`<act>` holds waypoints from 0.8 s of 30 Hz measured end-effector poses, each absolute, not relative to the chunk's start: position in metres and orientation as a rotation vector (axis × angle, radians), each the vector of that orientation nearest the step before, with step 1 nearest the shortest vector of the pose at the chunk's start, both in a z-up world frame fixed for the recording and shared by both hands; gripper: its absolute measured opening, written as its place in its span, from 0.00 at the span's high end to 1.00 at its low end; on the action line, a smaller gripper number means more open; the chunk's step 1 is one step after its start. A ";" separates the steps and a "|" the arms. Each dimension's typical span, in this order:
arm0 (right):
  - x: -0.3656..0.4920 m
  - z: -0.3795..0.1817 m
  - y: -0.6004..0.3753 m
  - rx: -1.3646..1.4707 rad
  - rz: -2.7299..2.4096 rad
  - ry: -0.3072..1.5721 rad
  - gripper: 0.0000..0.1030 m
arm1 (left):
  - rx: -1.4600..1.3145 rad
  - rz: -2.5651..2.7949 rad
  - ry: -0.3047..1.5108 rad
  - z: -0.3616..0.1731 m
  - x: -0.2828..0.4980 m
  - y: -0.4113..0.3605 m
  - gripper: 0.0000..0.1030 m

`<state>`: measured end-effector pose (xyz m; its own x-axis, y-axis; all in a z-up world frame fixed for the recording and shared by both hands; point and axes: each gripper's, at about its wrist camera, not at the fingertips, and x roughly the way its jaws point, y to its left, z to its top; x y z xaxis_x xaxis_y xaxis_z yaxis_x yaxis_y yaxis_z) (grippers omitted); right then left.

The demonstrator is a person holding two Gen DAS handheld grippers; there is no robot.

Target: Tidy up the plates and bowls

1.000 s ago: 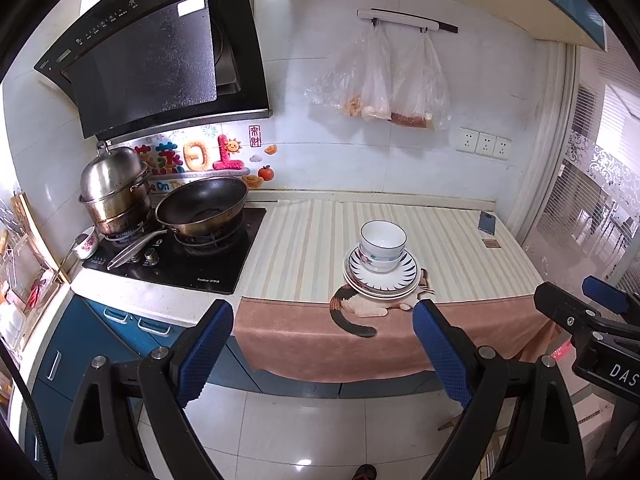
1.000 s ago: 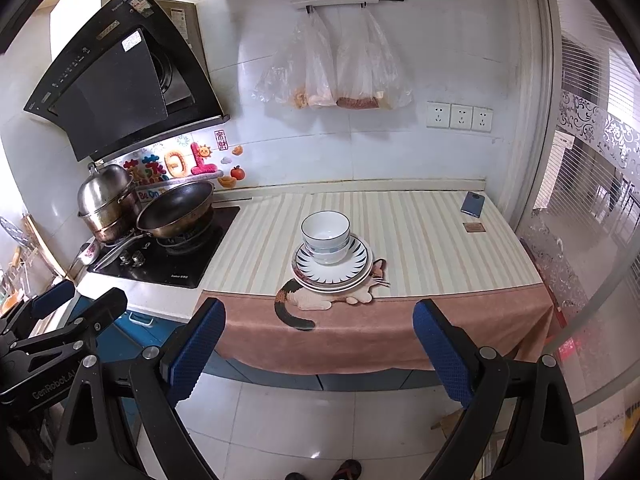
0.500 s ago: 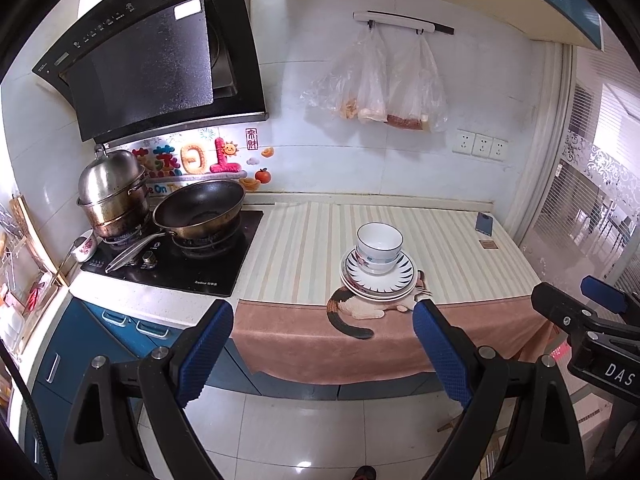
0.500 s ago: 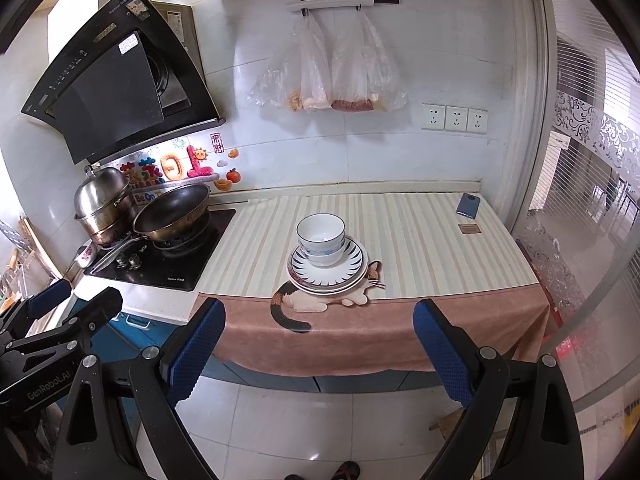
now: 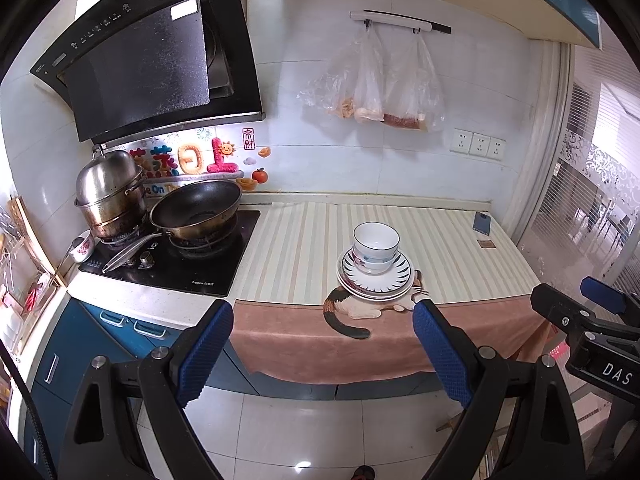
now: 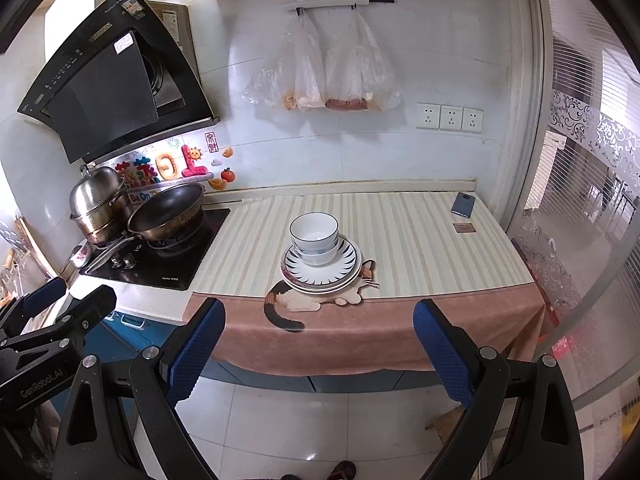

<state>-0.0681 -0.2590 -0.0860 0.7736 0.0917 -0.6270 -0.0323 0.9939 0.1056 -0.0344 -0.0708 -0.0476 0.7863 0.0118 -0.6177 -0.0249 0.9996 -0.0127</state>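
White bowls with blue rims (image 5: 375,243) sit nested on a stack of striped plates (image 5: 396,280) on the striped counter mat, near the counter's front edge; the bowls (image 6: 314,236) and plates (image 6: 344,270) also show in the right wrist view. My left gripper (image 5: 322,344) is open and empty, held back from the counter above the floor. My right gripper (image 6: 318,346) is open and empty, also back from the counter. The right gripper's body shows at the left view's right edge (image 5: 592,332).
A wok (image 5: 196,210) and steel steamer pot (image 5: 110,196) stand on the hob at left under a black hood. A phone (image 5: 481,223) and small card lie at the counter's back right. Plastic bags hang on the wall. A pink cloth (image 6: 380,328) drapes over the counter front.
Both grippers have drawn back slightly from the counter; the stack looks a little smaller and farther. Nothing on the counter has moved.
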 end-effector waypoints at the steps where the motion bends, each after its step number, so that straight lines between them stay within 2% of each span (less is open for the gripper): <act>1: -0.068 -0.086 -0.259 0.090 0.067 0.683 0.06 | -0.020 0.020 0.666 -0.048 -0.034 -0.071 0.11; 24: -0.071 -0.085 -0.262 0.092 0.064 0.677 0.06 | -0.010 0.015 0.668 -0.051 -0.034 -0.073 0.11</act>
